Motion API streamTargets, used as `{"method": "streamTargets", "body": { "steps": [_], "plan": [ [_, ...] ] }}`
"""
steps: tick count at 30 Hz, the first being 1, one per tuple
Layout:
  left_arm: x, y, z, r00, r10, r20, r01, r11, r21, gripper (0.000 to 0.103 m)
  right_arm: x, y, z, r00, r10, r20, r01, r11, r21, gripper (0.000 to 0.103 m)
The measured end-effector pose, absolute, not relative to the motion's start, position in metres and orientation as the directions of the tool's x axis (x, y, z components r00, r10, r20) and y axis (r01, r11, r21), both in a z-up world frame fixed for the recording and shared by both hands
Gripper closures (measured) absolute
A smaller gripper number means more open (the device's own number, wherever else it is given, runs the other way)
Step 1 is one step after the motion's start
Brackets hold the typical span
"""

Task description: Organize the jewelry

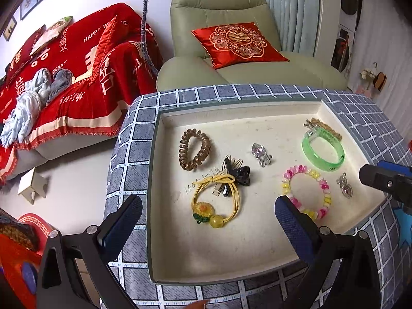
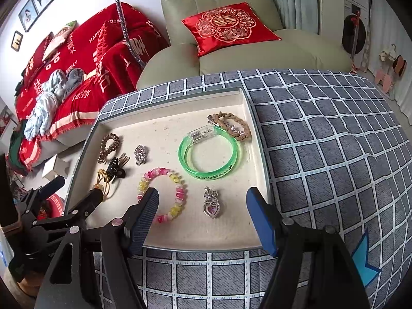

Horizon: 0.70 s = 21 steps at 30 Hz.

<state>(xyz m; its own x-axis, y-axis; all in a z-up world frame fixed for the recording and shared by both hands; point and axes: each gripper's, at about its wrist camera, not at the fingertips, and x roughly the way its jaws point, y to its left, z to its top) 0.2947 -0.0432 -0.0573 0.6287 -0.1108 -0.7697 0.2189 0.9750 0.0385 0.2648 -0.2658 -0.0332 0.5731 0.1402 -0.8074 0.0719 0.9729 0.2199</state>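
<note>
1. The jewelry lies in a shallow cream-lined tray [image 1: 257,244] that sits on a table under a blue-grey checked cloth [image 2: 322,141]. No piece is visible on the cloth outside the tray.
2. The left gripper [image 1: 208,216] hangs over the tray's near-left part with its jaws spread wide and nothing between the pads. The yellow cord bracelet with a flower charm [image 1: 216,200] lies flat on the lining just beyond its fingertips, free of both pads.
3. The right gripper [image 2: 202,207] hovers over the tray's near edge, jaws well apart and empty. The heart-shaped pendant [image 2: 211,203] lies between its fingers' lines of reach, untouched.
4. Along the left side: a brown spiral hair tie [image 1: 194,149] toward the far-left corner, and a black claw clip [image 1: 238,172] touching the yellow bracelet's far end.
5. Mid-tray: a small clear crystal brooch [image 1: 261,154] on its own, and a pink-and-yellow bead bracelet [image 2: 162,195] toward the near edge.
6. Right side: a green translucent bangle [image 2: 211,154] with a clear clasp, overlapping a braided tan bracelet [image 2: 231,126] in the far-right corner.
7. Progress, as I judge it: gathering looks finished, since every piece is in the tray. What may remain is tidying, namely parting the clip from the yellow bracelet and the bangle from the braid, and spacing the pieces evenly.
</note>
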Motion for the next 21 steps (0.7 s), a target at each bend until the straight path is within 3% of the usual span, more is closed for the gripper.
{"method": "streamTargets", "body": {
  "steps": [2, 10, 11, 15, 21],
  "plan": [
    [0.292, -0.043, -0.056, 0.628, -0.114, -0.770, 0.224, 0.974, 0.039, 0.000, 0.264, -0.265, -0.033, 0.573, 0.144, -0.806, 0.070, 0.972, 0.224, 0.020],
    [0.281, -0.040, -0.053, 0.619, -0.142, -0.772, 0.229, 0.973, 0.005, 0.000, 0.253, -0.262, -0.032, 0.603, 0.138, -0.786, 0.072, 0.971, 0.226, 0.014],
    [0.279, -0.040, -0.053, 0.621, -0.140, -0.771, 0.225, 0.974, 0.005, 0.000, 0.249, -0.261, -0.030, 0.623, 0.128, -0.772, 0.071, 0.973, 0.218, 0.000],
    [0.269, -0.040, -0.049, 0.641, -0.116, -0.759, 0.216, 0.976, 0.034, 0.000, 0.235, -0.259, -0.024, 0.677, 0.109, -0.728, 0.066, 0.976, 0.207, 0.000],
    [0.247, -0.036, -0.041, 0.673, -0.100, -0.733, 0.190, 0.981, 0.040, 0.000, 0.223, -0.254, -0.025, 0.657, 0.076, -0.750, 0.074, 0.984, 0.164, 0.000]
  ]
}}
